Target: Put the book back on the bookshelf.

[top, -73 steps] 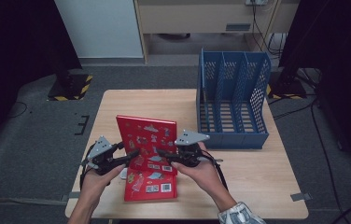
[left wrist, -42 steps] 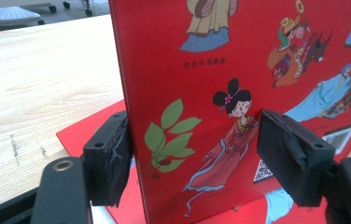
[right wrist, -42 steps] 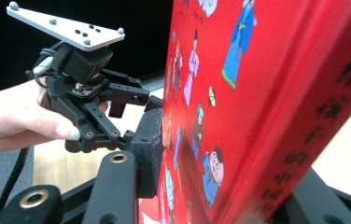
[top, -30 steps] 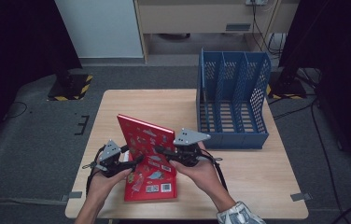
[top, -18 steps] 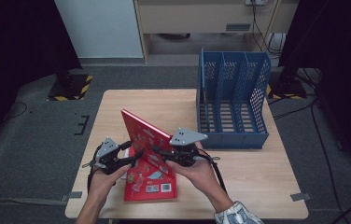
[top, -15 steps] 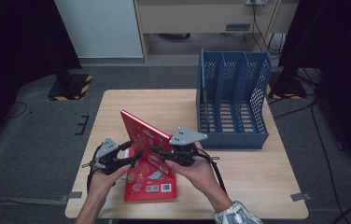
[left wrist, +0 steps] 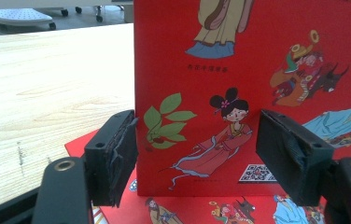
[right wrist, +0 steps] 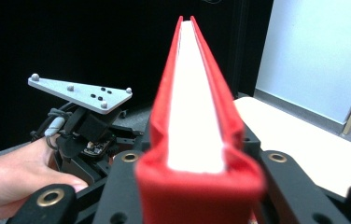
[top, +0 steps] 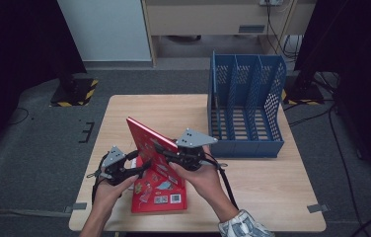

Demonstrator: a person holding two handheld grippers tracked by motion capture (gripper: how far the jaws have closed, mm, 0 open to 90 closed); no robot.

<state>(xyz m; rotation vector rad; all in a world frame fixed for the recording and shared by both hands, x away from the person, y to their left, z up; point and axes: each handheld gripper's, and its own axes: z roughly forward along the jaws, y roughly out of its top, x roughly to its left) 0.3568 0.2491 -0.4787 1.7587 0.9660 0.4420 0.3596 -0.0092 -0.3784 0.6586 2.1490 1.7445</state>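
Note:
Two red picture books are on the table. One red book (top: 159, 198) lies flat near the front edge. My right gripper (top: 166, 153) is shut on the page edge of the other book (top: 145, 139), which it holds tipped up steeply on edge over the flat one. In the right gripper view its white pages and red covers (right wrist: 197, 107) run straight out from between the jaws (right wrist: 199, 173). My left gripper (top: 142, 166) is at the raised book's left side. It faces the cover (left wrist: 239, 93) and is open (left wrist: 197, 154). Its jaws have just opened slightly, with nothing between the pads.
A blue perforated file rack (top: 245, 111) with three slots stands at the table's back right. The wooden table (top: 168, 108) shows bare wood behind the books and right of my hands. Dark floor and equipment surround it.
The upper book has gone from flat to steeply tipped up, exposing the second book beneath. The left gripper has shifted right toward its cover.

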